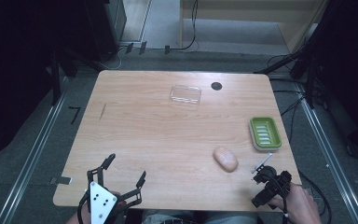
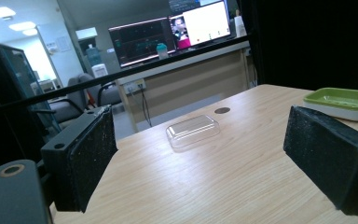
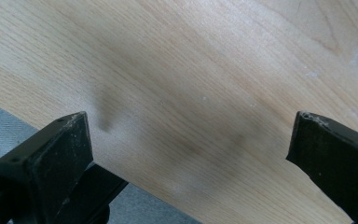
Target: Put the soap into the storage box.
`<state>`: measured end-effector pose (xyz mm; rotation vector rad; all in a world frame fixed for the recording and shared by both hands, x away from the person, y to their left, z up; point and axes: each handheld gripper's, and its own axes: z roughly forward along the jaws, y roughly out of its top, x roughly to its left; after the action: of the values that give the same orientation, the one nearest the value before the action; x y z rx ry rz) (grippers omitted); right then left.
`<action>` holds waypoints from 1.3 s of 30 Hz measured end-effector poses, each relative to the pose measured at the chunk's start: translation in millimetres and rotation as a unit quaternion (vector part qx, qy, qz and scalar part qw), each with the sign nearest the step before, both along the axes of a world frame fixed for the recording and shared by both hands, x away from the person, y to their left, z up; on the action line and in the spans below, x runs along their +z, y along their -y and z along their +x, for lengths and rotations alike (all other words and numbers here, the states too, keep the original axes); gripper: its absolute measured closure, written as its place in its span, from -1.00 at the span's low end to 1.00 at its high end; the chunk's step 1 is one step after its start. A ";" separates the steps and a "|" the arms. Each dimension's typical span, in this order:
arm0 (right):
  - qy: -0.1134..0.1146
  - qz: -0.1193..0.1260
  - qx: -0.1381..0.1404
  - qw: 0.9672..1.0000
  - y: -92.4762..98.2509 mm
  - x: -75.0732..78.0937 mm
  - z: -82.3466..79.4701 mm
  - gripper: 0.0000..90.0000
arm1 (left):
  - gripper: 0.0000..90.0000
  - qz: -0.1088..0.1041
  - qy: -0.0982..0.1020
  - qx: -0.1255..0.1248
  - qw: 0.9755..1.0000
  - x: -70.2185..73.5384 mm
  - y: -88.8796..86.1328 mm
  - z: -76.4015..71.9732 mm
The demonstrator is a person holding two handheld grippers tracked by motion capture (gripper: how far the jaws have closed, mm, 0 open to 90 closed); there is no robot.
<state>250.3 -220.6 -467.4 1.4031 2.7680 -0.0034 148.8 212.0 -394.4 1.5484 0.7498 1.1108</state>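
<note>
A wooden table [image 1: 168, 135] is seen from above, and everything else is placed against it. At its near left edge the left gripper [image 1: 127, 171] is held by the person's left hand, its jaws spread wide with nothing between them; in the left gripper view the same jaws [image 2: 200, 163] stand far apart over bare wood. At the table's near right corner the right gripper [image 1: 261, 175] is held by the right hand [image 1: 298, 203]; in the right gripper view its jaws [image 3: 191, 144] are spread wide over the table's edge, and nothing is gripped. A green soap dish [image 1: 265, 133] rests close to the table's right edge, beyond the right gripper. A clear plastic lid [image 1: 185, 94] lies near the far edge, about the middle. A peach-coloured soap bar [image 1: 225, 159] lies on the table's near right part, just beside the right gripper and near the dish, touched by neither gripper. A small dark round hole [image 1: 216, 86] is seen by the far edge, near the lid.
</note>
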 end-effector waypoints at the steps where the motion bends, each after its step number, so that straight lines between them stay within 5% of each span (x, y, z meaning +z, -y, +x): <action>1: -0.002 0.002 0.000 1.000 0.4 -0.8 -0.1 -1.00 | -0.78 0.000 0.000 0.000 1.000 0.0 0.0 0.0; 8: -0.002 0.001 -0.008 1.000 1.9 1.2 -1.3 -0.98 | -0.78 -0.003 -0.001 0.000 1.000 0.6 -0.2 -0.6; 39: 0.024 -0.017 0.035 0.999 -31.0 13.3 21.0 -0.98 | -0.78 -0.002 -0.002 -0.004 1.000 0.4 1.3 1.3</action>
<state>271.2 -189.6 -454.1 1.2796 2.7627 -0.0148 150.1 210.7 -394.0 1.5482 0.7474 1.1003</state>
